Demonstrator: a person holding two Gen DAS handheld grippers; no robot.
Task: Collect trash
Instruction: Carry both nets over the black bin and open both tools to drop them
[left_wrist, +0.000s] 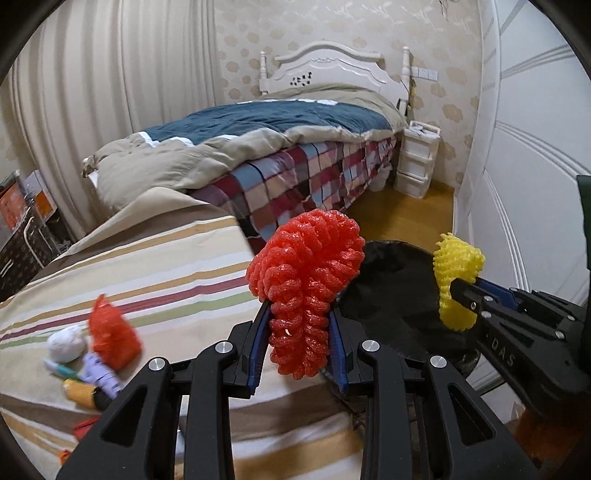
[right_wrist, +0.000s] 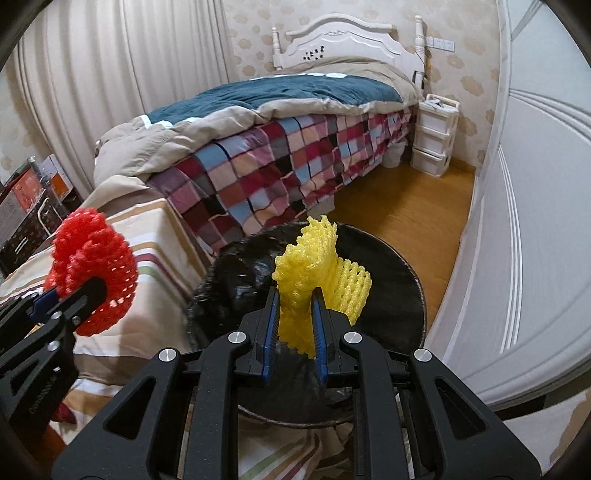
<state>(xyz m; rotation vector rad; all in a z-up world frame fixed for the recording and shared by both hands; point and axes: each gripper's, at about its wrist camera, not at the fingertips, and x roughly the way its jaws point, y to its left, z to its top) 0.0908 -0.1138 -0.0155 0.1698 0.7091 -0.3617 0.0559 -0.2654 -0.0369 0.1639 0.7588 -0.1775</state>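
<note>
Left hand-held gripper (left_wrist: 300, 334) is closed tight on a red foam net (left_wrist: 304, 273), its blue ribbed pads pinching the narrow stem while the wide end fans out above like a coral head; right hand-held gripper (right_wrist: 294, 317) is likewise clamped on a yellow foam net (right_wrist: 317, 273), squeezed thin at the waist between the jaws and flaring on both sides. Directly below and ahead of the right hand-held gripper sits the trash bin (right_wrist: 413, 284), round, lined with a crinkly glossy black bag, so the yellow piece appears ready to drop; the red one hangs to the left of the bin, above the edge of the striped cloth (left_wrist: 155, 258) that covers the desk. Neither net is in the bin yet, so both drops remain. To the left of the left hand-held gripper, on the cloth, more rubbish waits: an orange mesh bag (left_wrist: 112, 334), a white crumpled ball (left_wrist: 66, 345), a pale purple foam piece (left_wrist: 99, 374) and a small yellow-orange item (left_wrist: 79, 393), all blurred. By my judgement the job is roughly midway. Both nets look springy, light and soft, an open lattice of extruded foam.
</note>
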